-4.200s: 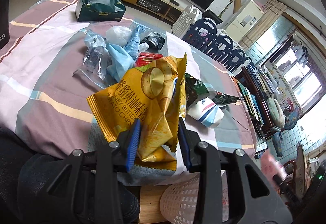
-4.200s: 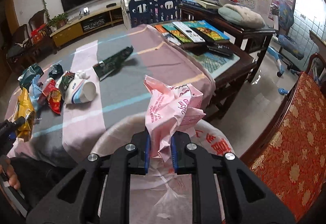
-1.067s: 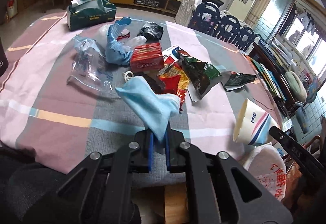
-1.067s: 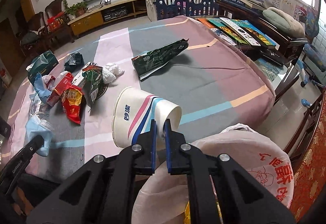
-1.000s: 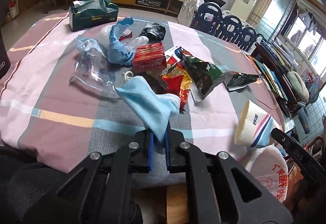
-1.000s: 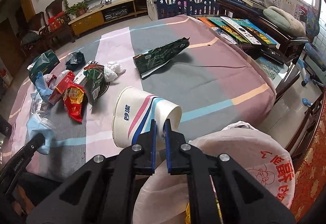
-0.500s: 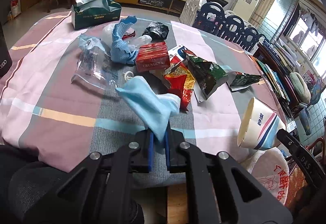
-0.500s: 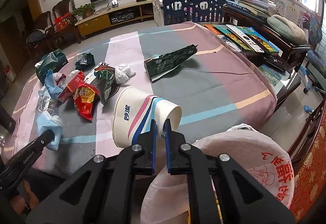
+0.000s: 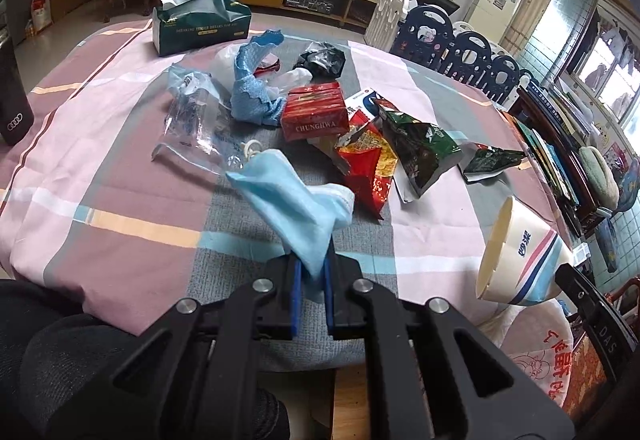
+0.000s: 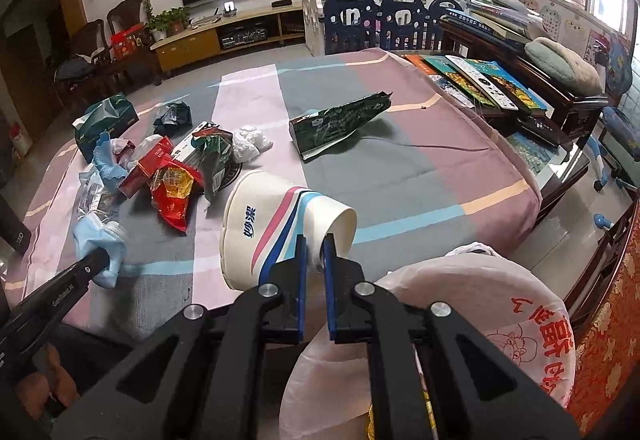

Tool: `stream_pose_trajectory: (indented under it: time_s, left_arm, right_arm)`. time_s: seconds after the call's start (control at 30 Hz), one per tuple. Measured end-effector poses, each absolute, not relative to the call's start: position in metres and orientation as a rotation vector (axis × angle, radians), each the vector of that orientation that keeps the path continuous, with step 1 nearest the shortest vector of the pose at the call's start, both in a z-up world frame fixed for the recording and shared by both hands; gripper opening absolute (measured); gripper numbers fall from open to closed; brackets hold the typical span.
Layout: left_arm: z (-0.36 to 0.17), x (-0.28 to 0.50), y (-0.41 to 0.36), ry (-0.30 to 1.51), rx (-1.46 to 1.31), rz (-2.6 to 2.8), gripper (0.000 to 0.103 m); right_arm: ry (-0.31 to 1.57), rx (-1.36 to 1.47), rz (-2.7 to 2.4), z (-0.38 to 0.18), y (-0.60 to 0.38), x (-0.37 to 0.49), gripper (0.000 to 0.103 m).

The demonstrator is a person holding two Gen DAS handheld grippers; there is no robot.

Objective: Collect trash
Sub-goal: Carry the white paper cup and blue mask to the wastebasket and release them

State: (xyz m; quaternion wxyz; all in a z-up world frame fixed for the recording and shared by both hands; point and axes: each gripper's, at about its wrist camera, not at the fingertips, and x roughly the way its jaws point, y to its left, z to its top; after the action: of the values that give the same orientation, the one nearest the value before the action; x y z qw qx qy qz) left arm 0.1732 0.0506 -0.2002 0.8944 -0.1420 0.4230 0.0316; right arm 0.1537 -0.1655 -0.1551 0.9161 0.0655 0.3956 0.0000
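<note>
**Both grippers carrying trash at the near edge of the cluttered surface**

The surface (image 9: 120, 175), draped in a pink, grey and mauve plaid cloth, is filling most of both views, its near edge cut off behind the gripper bodies; the white bin bag (image 10: 480, 300) with red print is sitting below that edge on the right, its opening largely hidden by the right gripper, so its contents are hard to make out; a dark green tissue box (image 9: 200, 23) is standing at the far left side of the surface; the loose trash is lying in a pile between it and the middle: a green snack bag (image 9: 420, 155), a red snack bag (image 9: 368, 167) touching it, a red carton (image 9: 314, 115) marked CHUNGHWA, a blue crinkled cloth (image 9: 256, 91), a clear plastic bag (image 9: 192, 119) and a black crumpled wrapper (image 9: 322, 57); a second dark green packet (image 10: 340, 123) is lying well apart to the right; the right gripper (image 10: 316, 248) is holding the striped paper cup (image 10: 280, 232) on its side above the near edge, jaws clenched on the rim of its narrow end, mouth facing left; the left gripper (image 9: 310, 264) is holding a light blue face mask (image 9: 296, 207), jaws clamped on its lower corner, the rest standing up over the cloth; one white ear loop (image 9: 252, 149) is showing, the other is hidden.
</note>
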Motion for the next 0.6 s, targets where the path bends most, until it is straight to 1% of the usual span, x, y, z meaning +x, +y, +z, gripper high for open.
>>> stream_pose_trajectory:
  time_s: [0.17, 0.4, 0.6]
  left_arm:
    - [-0.199, 0.172, 0.054, 0.873, -0.308, 0.063, 0.010]
    - [-0.199, 0.172, 0.056, 0.875, -0.318, 0.067, 0.010]
    - [-0.199, 0.173, 0.057, 0.880, -0.321, 0.074, 0.010]
  right_arm:
    - [0.797, 0.125, -0.001, -0.148, -0.162, 0.150, 0.009]
    - [0.723, 0.156, -0.024, -0.118, -0.181, 0.139, 0.009]
    - [0.727, 0.190, -0.030, -0.113, -0.198, 0.126, 0.009]
